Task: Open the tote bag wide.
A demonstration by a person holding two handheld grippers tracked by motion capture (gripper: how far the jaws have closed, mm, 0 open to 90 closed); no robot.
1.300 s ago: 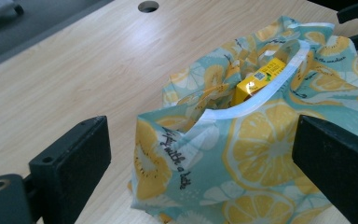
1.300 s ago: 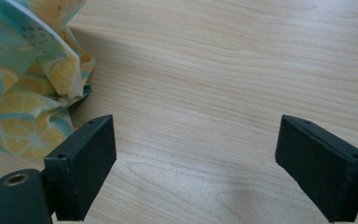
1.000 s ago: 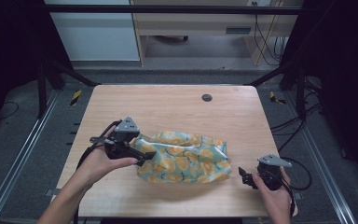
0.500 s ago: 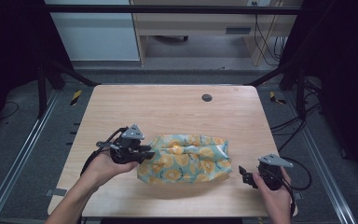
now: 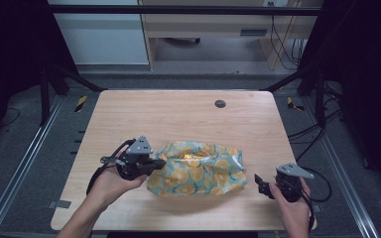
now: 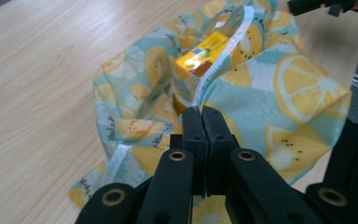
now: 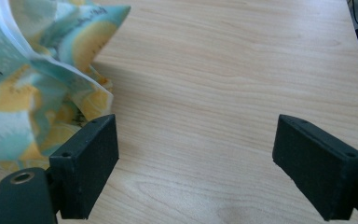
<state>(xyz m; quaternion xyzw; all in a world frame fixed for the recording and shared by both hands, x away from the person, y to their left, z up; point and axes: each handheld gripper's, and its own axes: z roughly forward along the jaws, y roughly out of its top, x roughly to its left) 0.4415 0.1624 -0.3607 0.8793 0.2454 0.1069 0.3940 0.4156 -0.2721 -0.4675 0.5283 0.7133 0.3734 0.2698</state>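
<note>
2 grippers work at a wooden table [image 5: 178, 114], 1 in each hand. Near the front edge lies a bag [image 5: 198, 168], teal with lemon and kiwi prints, crumpled and resting on its side, its mouth turned toward the person's left. The left gripper [image 5: 155, 163] meets the bag at that left end. In the left gripper view its jaws have just been closing and now stand pressed together, pinching the white-trimmed rim of the bag [image 6: 261, 93] between the pads. Just beyond the pinch the mouth gapes a little, and something yellow [image 6: 200, 53] shows inside; what it is cannot be told.

The right gripper [image 5: 259, 184] rests low at the table's front right, near the bag's right end but apart from it. In the right gripper view [image 7: 196, 163] its jaws stand wide apart with bare wood between them, and the bag [image 7: 32, 84] lies just beside the left-hand jaw without being gripped.

1 small dark round disc [image 5: 220, 103] sits in the tabletop toward the far edge, well apart from the bag.
</note>
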